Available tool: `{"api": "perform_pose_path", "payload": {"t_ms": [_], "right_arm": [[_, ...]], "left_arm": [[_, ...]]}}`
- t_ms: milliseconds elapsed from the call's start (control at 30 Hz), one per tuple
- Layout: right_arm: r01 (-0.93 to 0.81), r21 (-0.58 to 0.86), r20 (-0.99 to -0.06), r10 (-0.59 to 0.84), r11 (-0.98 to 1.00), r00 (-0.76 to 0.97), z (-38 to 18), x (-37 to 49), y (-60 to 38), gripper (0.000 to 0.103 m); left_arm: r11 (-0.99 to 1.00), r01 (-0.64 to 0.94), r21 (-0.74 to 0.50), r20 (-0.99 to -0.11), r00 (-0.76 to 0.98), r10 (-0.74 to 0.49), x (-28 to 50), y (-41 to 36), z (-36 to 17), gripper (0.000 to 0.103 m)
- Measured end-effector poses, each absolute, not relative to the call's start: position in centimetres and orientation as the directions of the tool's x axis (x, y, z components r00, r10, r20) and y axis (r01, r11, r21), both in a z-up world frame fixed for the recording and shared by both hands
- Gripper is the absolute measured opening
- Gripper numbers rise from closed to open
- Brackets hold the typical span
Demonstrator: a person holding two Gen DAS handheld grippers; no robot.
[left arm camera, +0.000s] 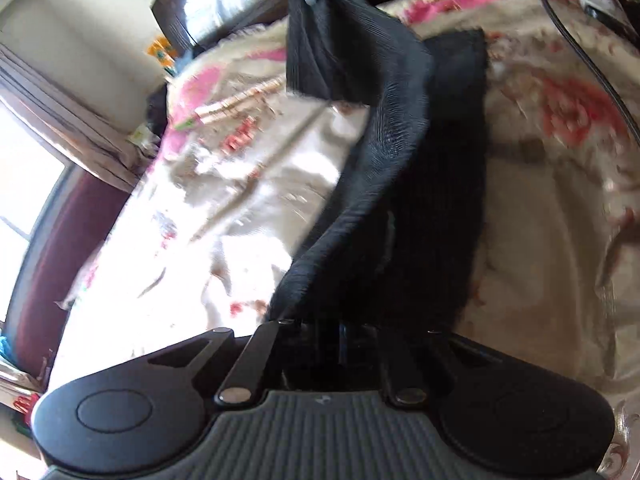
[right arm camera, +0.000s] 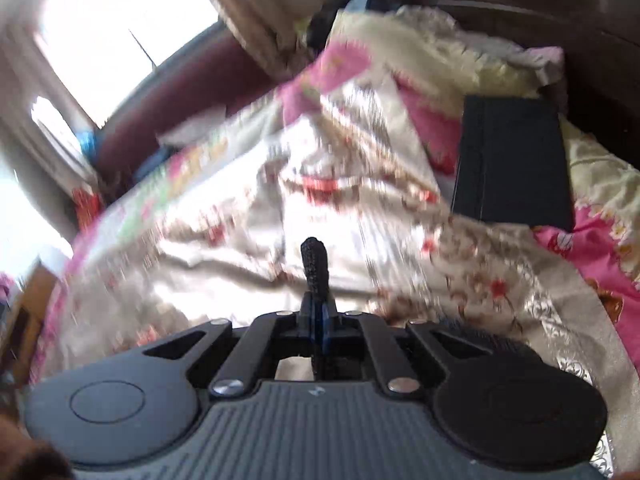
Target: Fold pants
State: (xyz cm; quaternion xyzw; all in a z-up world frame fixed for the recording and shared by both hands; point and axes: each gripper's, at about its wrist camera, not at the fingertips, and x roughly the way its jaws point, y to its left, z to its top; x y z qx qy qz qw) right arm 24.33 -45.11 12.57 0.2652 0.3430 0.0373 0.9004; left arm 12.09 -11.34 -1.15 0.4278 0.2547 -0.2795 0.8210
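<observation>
So the pants are black and only half on the bed. One part lies flat on the flowery cover, and a long band of cloth rises off it, running from the mouth of the left gripper up to the top edge of the left wrist view. A corner hangs there from something too cropped to make out.

The left gripper's fingers are buried under the dark fabric so they can't be seen, but the cloth comes straight out of its mouth and stays lifted. It looks nearly closed and pinching that edge, probably so the leg stays stretched and doesn't flop into wrinkles.

The right gripper is pressed fully closed, and in its own view nothing obvious sits between the tips. It just hovers over bare cover. Whether it's what holds the raised corner, can't tell.

There's also a dark flat rectangle further back on the bed, maybe something already folded, hard to say. The fold itself seems early on, as the cloth is raised and not yet laid over
</observation>
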Motion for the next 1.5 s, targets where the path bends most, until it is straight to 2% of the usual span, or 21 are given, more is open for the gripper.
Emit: {"api": "perform_pose_path", "payload": {"t_ms": [33, 100, 133, 267, 300, 367, 533, 600, 633, 767, 800, 833, 867, 900, 967, 1067, 1133, 1200, 1233, 1400, 1500], "right_arm": [[0.137, 0.523, -0.567, 0.223, 0.841, 0.793, 13.5, 23.1, -46.1, 0.003], [0.208, 0.539, -0.570, 0.173, 0.816, 0.803, 12.8, 21.3, -47.4, 0.003], [0.243, 0.542, -0.594, 0.163, 0.804, 0.788, 11.4, 20.6, -47.8, 0.003], [0.475, 0.451, -0.800, 0.107, 0.756, 0.590, 0.1, 19.0, -49.6, 0.004], [0.520, 0.438, -0.830, 0.107, 0.733, 0.548, -2.2, 18.6, -49.9, 0.005], [0.554, 0.488, -0.812, 0.118, 0.674, 0.571, -3.9, 17.2, -50.4, 0.007], [0.563, 0.494, -0.779, 0.050, 0.662, 0.624, -2.3, 15.2, -51.0, 0.013], [0.567, 0.540, -0.762, 0.075, 0.622, 0.643, -2.6, 14.7, -51.4, 0.015], [0.565, 0.562, -0.755, 0.096, 0.604, 0.649, -2.9, 15.0, -51.4, 0.020], [0.520, 0.575, -0.726, 0.101, 0.632, 0.680, -3.3, 16.4, -50.6, 0.028], [0.526, 0.558, -0.734, 0.087, 0.642, 0.673, -3.6, 16.9, -50.4, 0.028], [0.537, 0.554, -0.741, 0.083, 0.636, 0.666, -3.9, 17.3, -50.4, 0.024], [0.552, 0.548, -0.747, 0.071, 0.628, 0.661, -4.0, 17.3, -50.5, 0.013], [0.560, 0.531, -0.754, 0.054, 0.636, 0.654, -3.8, 17.2, -50.5, 0.008], [0.545, 0.520, -0.754, 0.054, 0.657, 0.655, -3.0, 16.6, -50.7, 0.008], [0.514, 0.487, -0.758, 0.049, 0.706, 0.651, -1.9, 16.1, -50.8, 0.013], [0.477, 0.496, -0.724, 0.042, 0.726, 0.689, -1.3, 16.1, -51.0, 0.016], [0.469, 0.534, -0.716, 0.080, 0.704, 0.694, -1.8, 16.9, -51.6, 0.036], [0.475, 0.547, -0.720, 0.099, 0.689, 0.687, -2.3, 17.5, -51.8, 0.039], [0.420, 0.468, -0.700, 0.037, 0.778, 0.713, -1.3, 18.3, -51.0, 0.039], [0.375, 0.375, -0.761, 0.051, 0.848, 0.647, -2.0, 20.3, -51.2, 0.040]], "left_arm": [[0.475, 0.673, 0.567, -0.644, 0.722, -0.254, 12.0, -11.2, -0.4, 0.028], [0.467, 0.676, 0.570, -0.635, 0.723, -0.273, 11.7, -11.2, 0.3, 0.031], [0.464, 0.690, 0.556, -0.645, 0.710, -0.283, 11.6, -11.2, 0.2, 0.032], [0.420, 0.753, 0.507, -0.722, 0.637, -0.270, 11.0, -12.0, -2.4, 0.034], [0.409, 0.769, 0.492, -0.743, 0.616, -0.264, 10.6, -12.1, -3.0, 0.034], [0.385, 0.797, 0.464, -0.773, 0.577, -0.263, 9.8, -12.2, -3.7, 0.034], [0.342, 0.832, 0.437, -0.792, 0.536, -0.292, 8.1, -12.5, -3.1, 0.034], [0.336, 0.835, 0.436, -0.785, 0.536, -0.310, 7.7, -13.1, -2.7, 0.035], [0.333, 0.836, 0.436, -0.782, 0.535, -0.319, 7.8, -13.5, -2.5, 0.036], [0.322, 0.833, 0.449, -0.770, 0.544, -0.334, 8.4, -15.0, -2.6, 0.039], [0.319, 0.833, 0.453, -0.768, 0.546, -0.335, 8.7, -15.3, -2.7, 0.039], [0.315, 0.834, 0.453, -0.768, 0.545, -0.336, 9.0, -15.7, -2.8, 0.039], [0.312, 0.834, 0.455, -0.768, 0.545, -0.337, 9.1, -16.0, -2.8, 0.039], [0.307, 0.835, 0.457, -0.767, 0.544, -0.340, 9.2, -16.4, -2.9, 0.039], [0.297, 0.841, 0.452, -0.769, 0.536, -0.349, 9.2, -16.7, -2.8, 0.039], [0.277, 0.850, 0.448, -0.766, 0.525, -0.372, 9.2, -17.3, -2.9, 0.039], [0.282, 0.849, 0.447, -0.757, 0.527, -0.386, 9.4, -17.7, -2.8, 0.039], [0.304, 0.845, 0.439, -0.747, 0.532, -0.400, 9.8, -18.2, -2.7, 0.039], [0.314, 0.843, 0.436, -0.742, 0.534, -0.405, 10.0, -18.4, -2.6, 0.039], [0.361, 0.827, 0.431, -0.718, 0.557, -0.418, 11.1, -19.2, -2.2, 0.039], [0.378, 0.825, 0.420, -0.719, 0.556, -0.418, 11.6, -19.5, -2.3, 0.039]]}}
